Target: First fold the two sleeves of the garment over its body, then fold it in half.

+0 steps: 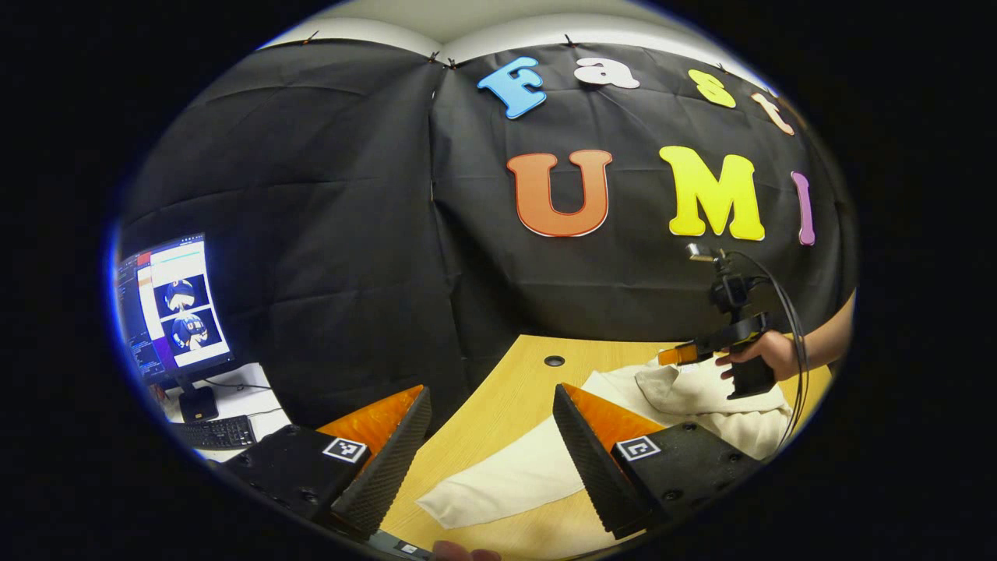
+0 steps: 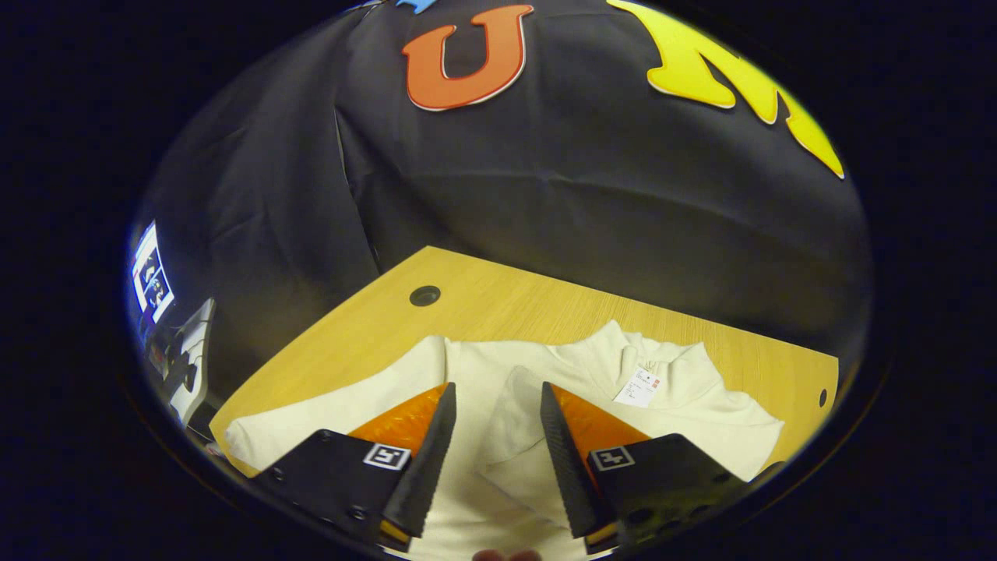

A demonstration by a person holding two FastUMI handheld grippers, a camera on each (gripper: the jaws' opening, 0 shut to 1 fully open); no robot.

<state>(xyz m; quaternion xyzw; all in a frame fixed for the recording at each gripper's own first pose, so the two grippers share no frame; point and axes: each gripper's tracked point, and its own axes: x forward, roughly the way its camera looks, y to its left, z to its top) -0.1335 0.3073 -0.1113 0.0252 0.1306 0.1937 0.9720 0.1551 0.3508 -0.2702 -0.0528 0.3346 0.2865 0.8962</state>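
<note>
On the wooden table (image 2: 498,300) lies a cream shirt (image 2: 701,409). Left gripper (image 1: 491,425) gapes wide, empty; right gripper (image 2: 491,425) hovers open, seemingly above a folded sleeve (image 2: 510,436).

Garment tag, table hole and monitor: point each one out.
Garment tag (image 2: 642,387), right gripper view: middle of the white label at the collar.
Table hole (image 2: 424,295), right gripper view: centre of the dark round opening.
Monitor (image 1: 175,304), left gripper view: middle of the lit screen.

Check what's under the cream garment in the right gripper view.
The garment lies directly on the wooden table; bare tabletop shows around it, with a round cable hole beyond it. Anything under the cloth itself is covered and cannot be seen.
</note>
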